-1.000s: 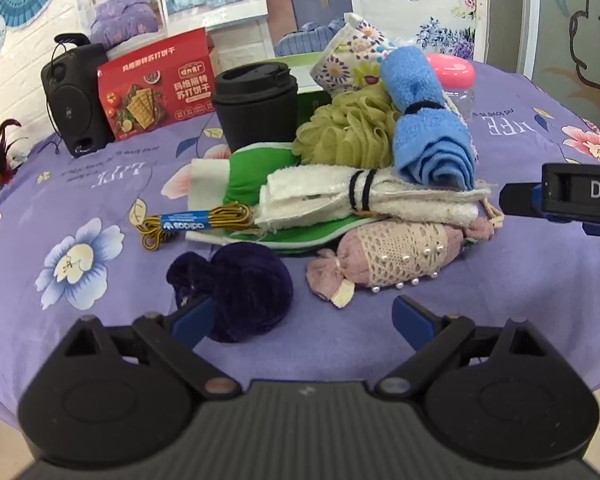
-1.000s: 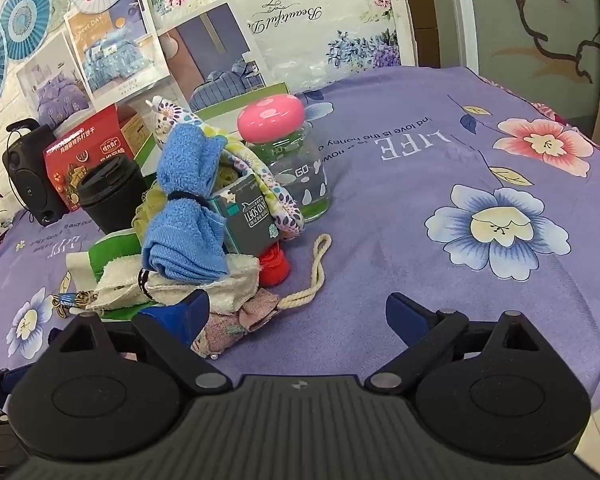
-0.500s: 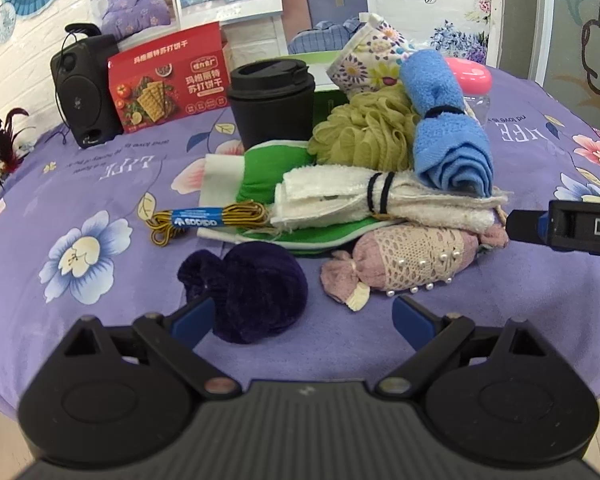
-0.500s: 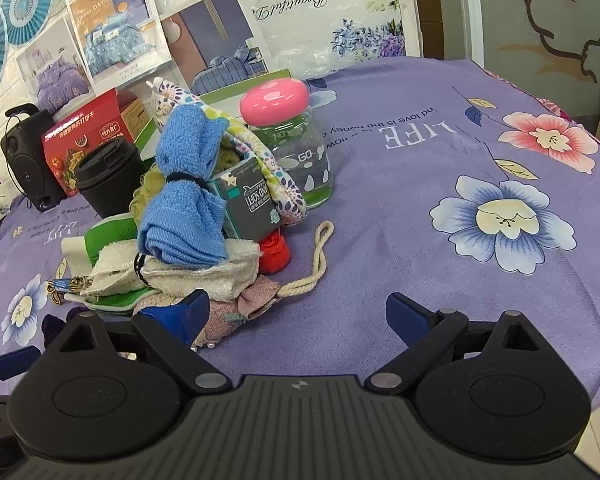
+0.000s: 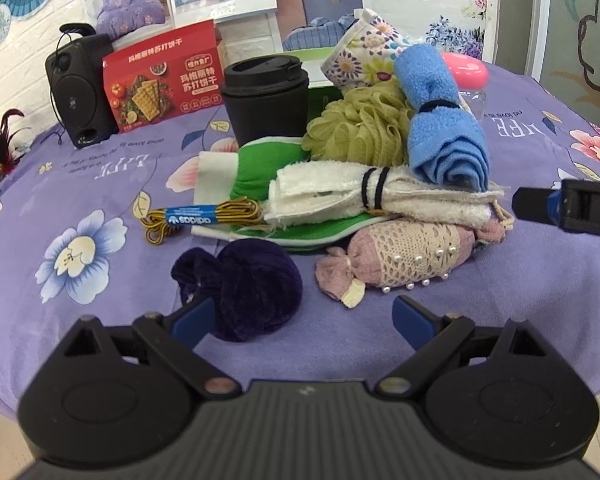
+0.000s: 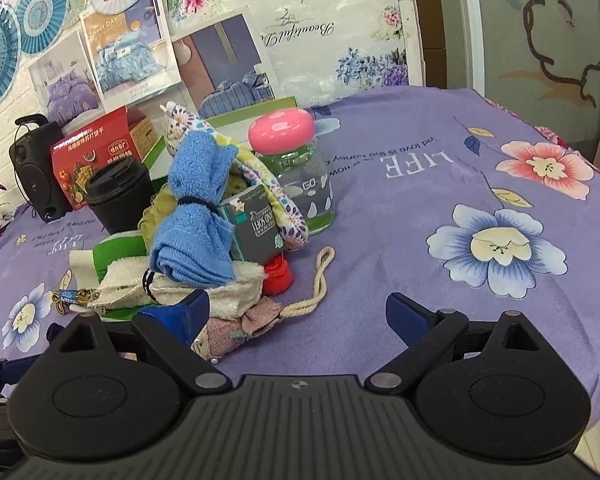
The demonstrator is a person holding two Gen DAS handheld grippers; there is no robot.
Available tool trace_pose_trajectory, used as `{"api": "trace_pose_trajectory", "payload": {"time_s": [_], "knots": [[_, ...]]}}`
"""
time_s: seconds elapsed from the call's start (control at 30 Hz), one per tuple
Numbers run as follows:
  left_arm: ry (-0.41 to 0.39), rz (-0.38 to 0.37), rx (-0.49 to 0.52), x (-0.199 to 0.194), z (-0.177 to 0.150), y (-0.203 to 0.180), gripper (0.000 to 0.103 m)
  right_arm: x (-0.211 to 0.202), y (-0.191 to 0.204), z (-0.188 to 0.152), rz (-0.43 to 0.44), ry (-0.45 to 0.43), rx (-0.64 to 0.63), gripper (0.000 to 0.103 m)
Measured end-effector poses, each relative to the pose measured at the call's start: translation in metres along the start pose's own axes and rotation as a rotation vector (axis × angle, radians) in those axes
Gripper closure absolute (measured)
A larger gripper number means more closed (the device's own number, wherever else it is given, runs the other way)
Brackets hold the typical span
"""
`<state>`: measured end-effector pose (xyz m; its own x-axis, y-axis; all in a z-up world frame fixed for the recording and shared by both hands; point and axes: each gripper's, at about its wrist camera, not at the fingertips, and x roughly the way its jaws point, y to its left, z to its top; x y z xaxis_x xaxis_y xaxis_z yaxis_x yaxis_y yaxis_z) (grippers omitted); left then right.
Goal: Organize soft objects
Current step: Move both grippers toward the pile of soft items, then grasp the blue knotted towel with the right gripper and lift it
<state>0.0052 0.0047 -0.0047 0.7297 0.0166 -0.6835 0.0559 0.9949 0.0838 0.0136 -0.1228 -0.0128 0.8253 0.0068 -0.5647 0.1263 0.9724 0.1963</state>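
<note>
A pile of soft things lies mid-table: a rolled blue towel (image 5: 444, 128) (image 6: 196, 220), a white towel roll (image 5: 380, 196), an olive bath pouf (image 5: 360, 128), a green and white cloth (image 5: 268, 164), a pink lace pouch (image 5: 404, 260) and a dark purple velvet pouch (image 5: 248, 280). My left gripper (image 5: 304, 320) is open, just in front of the purple pouch. My right gripper (image 6: 296, 316) is open and empty, its left finger beside the pile's right end; it also shows in the left wrist view (image 5: 572, 208).
A black cup (image 5: 266, 96), red cracker box (image 5: 164, 76), black speaker (image 5: 80, 88), pink-lidded jar (image 6: 296, 172), small grey box (image 6: 256, 228), red item (image 6: 278, 276), cord (image 6: 316, 288) and laces (image 5: 200, 220) surround the pile. Posters stand behind. The table edge is near me.
Both grippers have drawn slightly nearer the pile. The right gripper's tip sits a little lower in the left wrist view. Nothing was grasped.
</note>
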Motion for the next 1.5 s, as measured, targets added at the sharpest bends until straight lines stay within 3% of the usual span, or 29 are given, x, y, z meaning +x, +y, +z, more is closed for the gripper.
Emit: {"api": "trace_pose_trajectory", "payload": {"time_s": [0.73, 0.97, 1.13, 1.27, 1.43, 1.5], "knots": [[0.006, -0.001, 0.012, 0.000, 0.000, 0.002, 0.010, 0.008, 0.004, -0.004, 0.019, 0.050, -0.010, 0.021], [-0.030, 0.069, 0.033, -0.015, -0.013, 0.040, 0.010, 0.004, -0.013, -0.003, -0.002, 0.036, 0.012, 0.021], [-0.026, 0.068, -0.011, -0.025, -0.029, 0.065, 0.010, 0.004, -0.026, -0.004, -0.011, 0.031, 0.041, 0.021], [-0.042, 0.078, -0.027, -0.018, -0.020, 0.069, 0.010, 0.014, -0.023, -0.005, 0.046, 0.055, 0.055, 0.021], [-0.047, 0.005, -0.007, -0.004, 0.000, 0.059, 0.010, 0.029, 0.001, -0.004, 0.105, 0.096, -0.007, 0.021], [-0.043, 0.016, 0.018, 0.004, 0.003, 0.053, 0.010, 0.030, 0.011, -0.007, 0.118, 0.099, -0.019, 0.021]]}}
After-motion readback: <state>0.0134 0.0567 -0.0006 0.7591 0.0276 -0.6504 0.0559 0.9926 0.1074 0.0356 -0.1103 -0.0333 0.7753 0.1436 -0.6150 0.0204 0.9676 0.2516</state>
